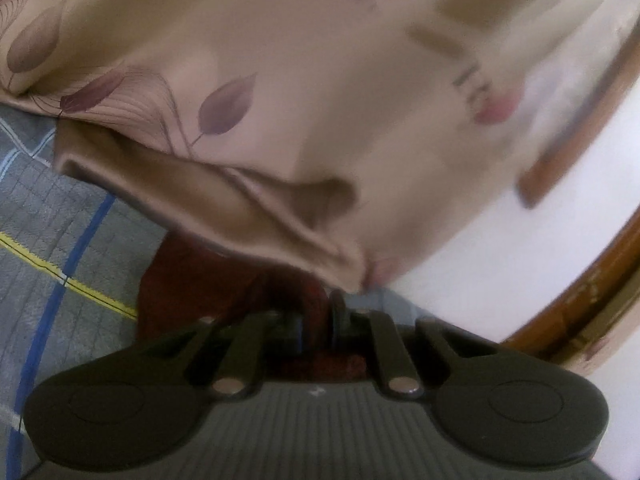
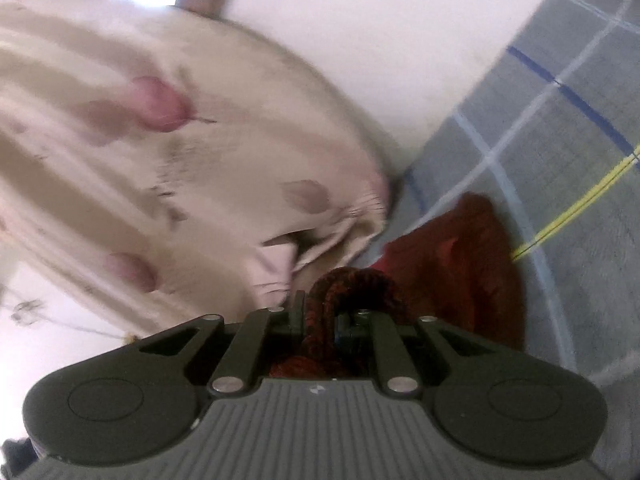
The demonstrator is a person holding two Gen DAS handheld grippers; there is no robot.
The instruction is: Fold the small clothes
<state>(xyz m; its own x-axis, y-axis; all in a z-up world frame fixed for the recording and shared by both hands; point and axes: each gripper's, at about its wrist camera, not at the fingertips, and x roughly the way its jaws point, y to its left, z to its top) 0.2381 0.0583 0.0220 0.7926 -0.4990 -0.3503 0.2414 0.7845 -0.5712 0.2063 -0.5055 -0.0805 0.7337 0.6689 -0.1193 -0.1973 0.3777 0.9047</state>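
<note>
A dark red garment (image 2: pixel 460 264) hangs between both grippers above a grey checked bedsheet (image 2: pixel 580 220). My right gripper (image 2: pixel 320 316) is shut on a thick rolled edge of the red garment, which arches over the fingers. In the left wrist view the same red garment (image 1: pixel 192 292) hangs down to the left. My left gripper (image 1: pixel 316 320) is shut on its edge, with red fabric bunched between the fingers. Both views are tilted and blurred.
A beige curtain with purple leaf and pink flower prints (image 1: pixel 280 100) hangs close ahead of both grippers and also fills the left of the right wrist view (image 2: pixel 160 160). A white wall (image 1: pixel 540 220) and brown wooden frame (image 1: pixel 580 300) lie beyond. The bedsheet (image 1: pixel 60 240) has blue and yellow lines.
</note>
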